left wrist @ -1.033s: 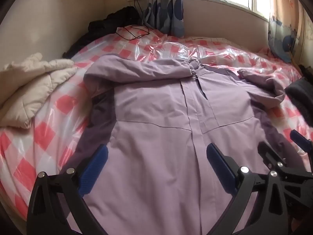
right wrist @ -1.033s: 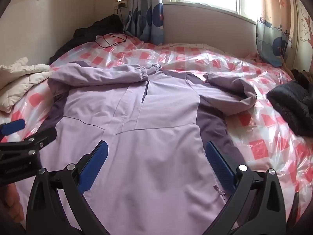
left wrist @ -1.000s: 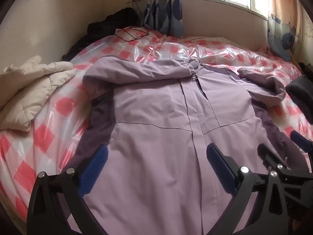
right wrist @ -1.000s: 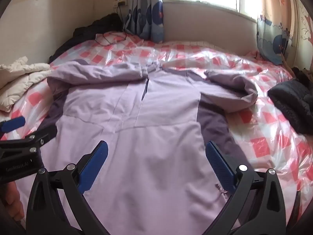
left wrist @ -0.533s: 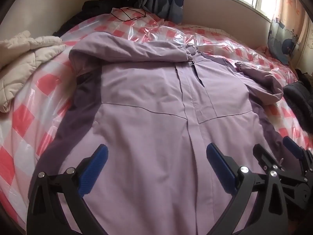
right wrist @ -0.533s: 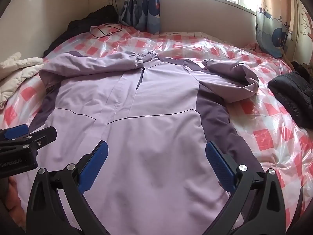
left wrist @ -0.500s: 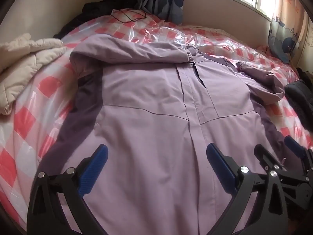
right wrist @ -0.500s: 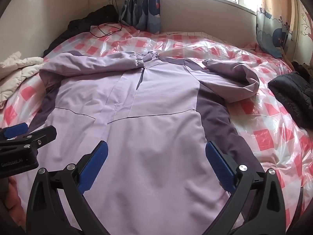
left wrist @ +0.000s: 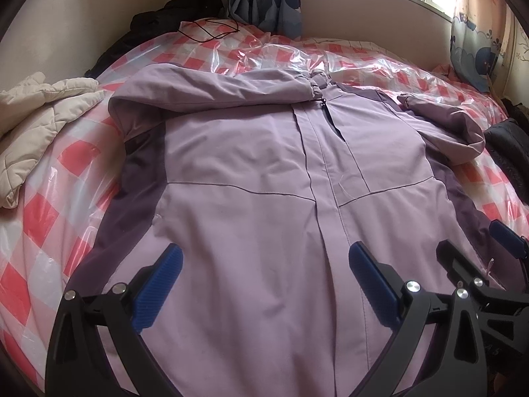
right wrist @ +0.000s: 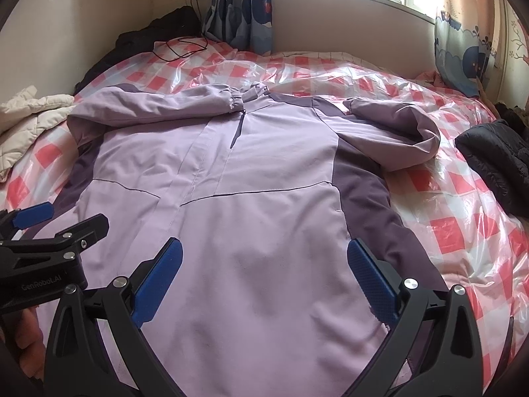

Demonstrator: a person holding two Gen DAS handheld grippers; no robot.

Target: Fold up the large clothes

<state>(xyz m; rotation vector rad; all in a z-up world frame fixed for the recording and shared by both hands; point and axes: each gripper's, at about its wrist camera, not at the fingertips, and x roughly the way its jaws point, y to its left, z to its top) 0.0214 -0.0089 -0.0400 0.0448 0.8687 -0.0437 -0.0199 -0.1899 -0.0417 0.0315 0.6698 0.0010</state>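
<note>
Your bed (right wrist: 463, 231), under a red-checked plastic sheet, fills both views, and the lilac jacket (left wrist: 264, 198) lies flat across the middle, sleeves folded over its top. Your left gripper (left wrist: 264, 278) and right gripper (right wrist: 264, 274) sit at the lower centre of their frames, jaws spread wide, empty, above the hem. A cream quilt (left wrist: 36, 115) lies upper left.

You are looking at only one readable marking: "GenRobot.AI" is showing in pale letters on the black body of your left gripper (right wrist: 49, 228) (seen at the lower left of the right wrist view). Nothing else is reading clearly.
</note>
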